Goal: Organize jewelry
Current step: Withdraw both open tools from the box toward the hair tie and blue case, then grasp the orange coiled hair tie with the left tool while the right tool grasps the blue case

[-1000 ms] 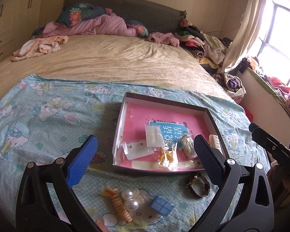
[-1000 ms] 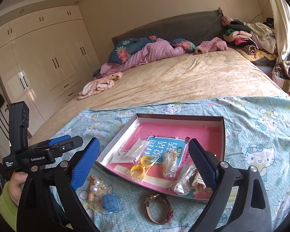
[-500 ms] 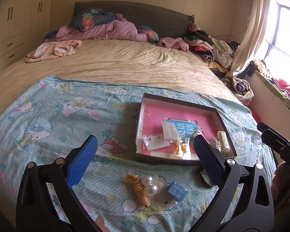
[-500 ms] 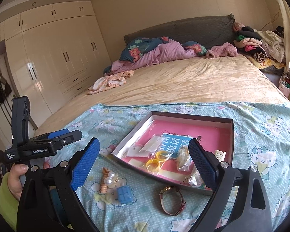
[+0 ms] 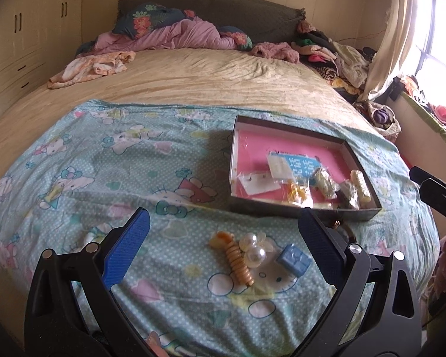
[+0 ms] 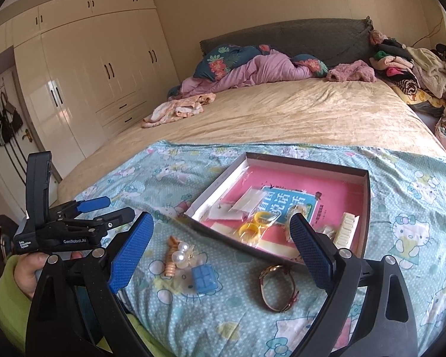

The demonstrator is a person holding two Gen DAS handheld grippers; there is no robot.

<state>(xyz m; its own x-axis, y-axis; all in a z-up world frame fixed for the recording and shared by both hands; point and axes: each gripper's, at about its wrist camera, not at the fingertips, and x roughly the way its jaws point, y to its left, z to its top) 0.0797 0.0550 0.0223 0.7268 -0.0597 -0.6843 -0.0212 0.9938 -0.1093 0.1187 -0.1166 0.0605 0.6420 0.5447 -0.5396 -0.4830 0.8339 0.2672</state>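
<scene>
Left gripper [image 5: 223, 255] and right gripper [image 6: 221, 248] both spread wide, holding nothing, poised above the bedsheet [image 5: 104, 163]. Still loose near the box [image 6: 366, 208]: spiral hair tie [image 5: 238, 263], pearl clip [image 5: 254, 251], blue block [image 5: 293, 263], watch [image 6: 278, 287]. Several bagged pieces already inside, apparently roughly half done.

My right gripper [image 6: 221, 248] hangs wide open over the watch [image 6: 279, 287], blue box [image 6: 204, 278], pearl clip [image 6: 178, 254]; pink tray [image 6: 365, 205] behind, left gripper [image 6: 104, 212] beside.
</scene>
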